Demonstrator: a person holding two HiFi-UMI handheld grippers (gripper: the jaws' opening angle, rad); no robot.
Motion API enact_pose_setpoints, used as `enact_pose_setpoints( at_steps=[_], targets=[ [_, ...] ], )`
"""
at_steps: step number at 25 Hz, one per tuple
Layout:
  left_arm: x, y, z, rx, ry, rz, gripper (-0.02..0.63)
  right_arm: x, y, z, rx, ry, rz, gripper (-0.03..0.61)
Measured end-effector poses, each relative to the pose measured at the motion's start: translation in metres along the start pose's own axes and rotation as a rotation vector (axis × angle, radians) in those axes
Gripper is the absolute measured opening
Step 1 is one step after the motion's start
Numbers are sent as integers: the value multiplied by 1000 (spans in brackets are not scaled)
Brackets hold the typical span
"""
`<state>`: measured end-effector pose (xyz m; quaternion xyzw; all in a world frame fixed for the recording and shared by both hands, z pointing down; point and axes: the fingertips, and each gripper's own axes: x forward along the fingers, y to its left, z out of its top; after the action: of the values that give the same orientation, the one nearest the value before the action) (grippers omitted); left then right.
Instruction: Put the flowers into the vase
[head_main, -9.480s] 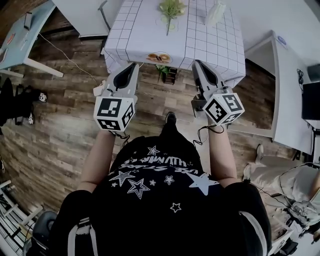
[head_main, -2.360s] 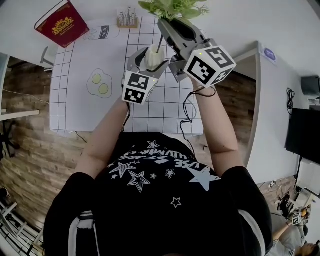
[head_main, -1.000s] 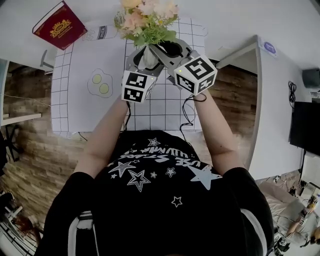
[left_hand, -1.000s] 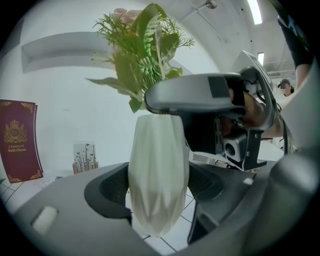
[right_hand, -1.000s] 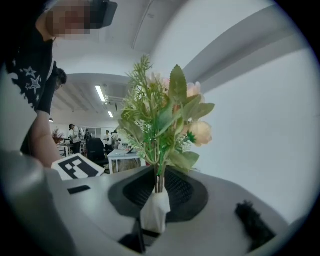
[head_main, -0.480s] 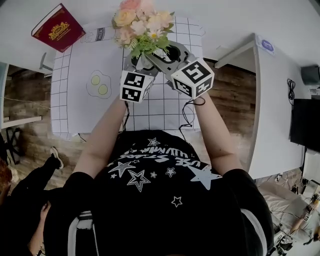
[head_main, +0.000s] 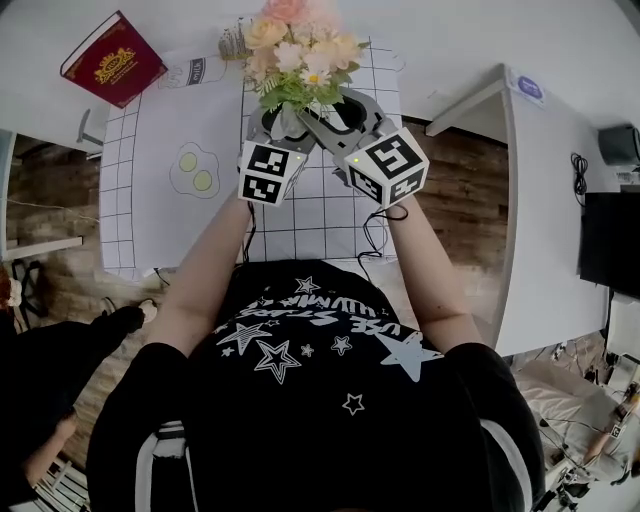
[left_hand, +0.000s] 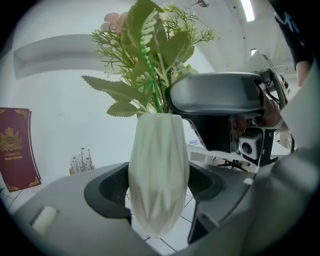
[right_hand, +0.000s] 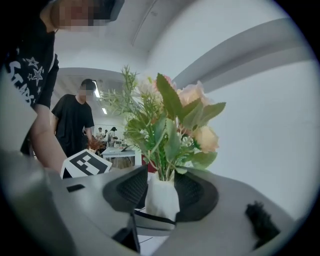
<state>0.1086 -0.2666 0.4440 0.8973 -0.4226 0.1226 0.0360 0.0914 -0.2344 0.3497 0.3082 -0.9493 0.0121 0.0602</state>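
Observation:
A pale faceted vase (left_hand: 159, 175) stands upright on the grid-patterned table, and my left gripper (left_hand: 159, 197) is shut on its body, one jaw pressing each side. The bouquet (head_main: 300, 52) of peach and pink flowers with green leaves (right_hand: 167, 130) stands in the vase (right_hand: 161, 199). My right gripper (right_hand: 161, 192) is at the vase's neck from the other side. Its jaws have just been opening and now stand apart on either side of the stems without touching them. In the head view both marker cubes sit close together just below the bouquet, the left gripper (head_main: 284, 126) and the right gripper (head_main: 326, 112).
A red book (head_main: 98, 60) lies at the table's far left corner, also the book (left_hand: 17, 150) beyond the vase. The checked tablecloth (head_main: 200, 235) has a fried-egg print (head_main: 195, 172). A small holder (left_hand: 82, 161) stands by the wall. A person in black (right_hand: 75, 120) stands further off.
The right gripper's jaws have opened off the flower stems, leaving the bouquet standing in the vase. The left gripper keeps its hold on the vase. A bystander moves at the lower left.

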Motion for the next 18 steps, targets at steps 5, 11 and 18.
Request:
enact_pose_setpoints(
  at_steps=[5, 11, 18],
  targets=[
    [-2, 7, -1, -44, -5, 18, 351, -6, -2, -1, 8, -7, -31, 161],
    [-2, 9, -3, -31, -4, 30, 354, -16, -1, -15, 43, 27, -42, 161],
    [0, 8, -6, -24, -5, 27, 366, -34, 2, -32, 83, 48, -56, 161]
  ],
)
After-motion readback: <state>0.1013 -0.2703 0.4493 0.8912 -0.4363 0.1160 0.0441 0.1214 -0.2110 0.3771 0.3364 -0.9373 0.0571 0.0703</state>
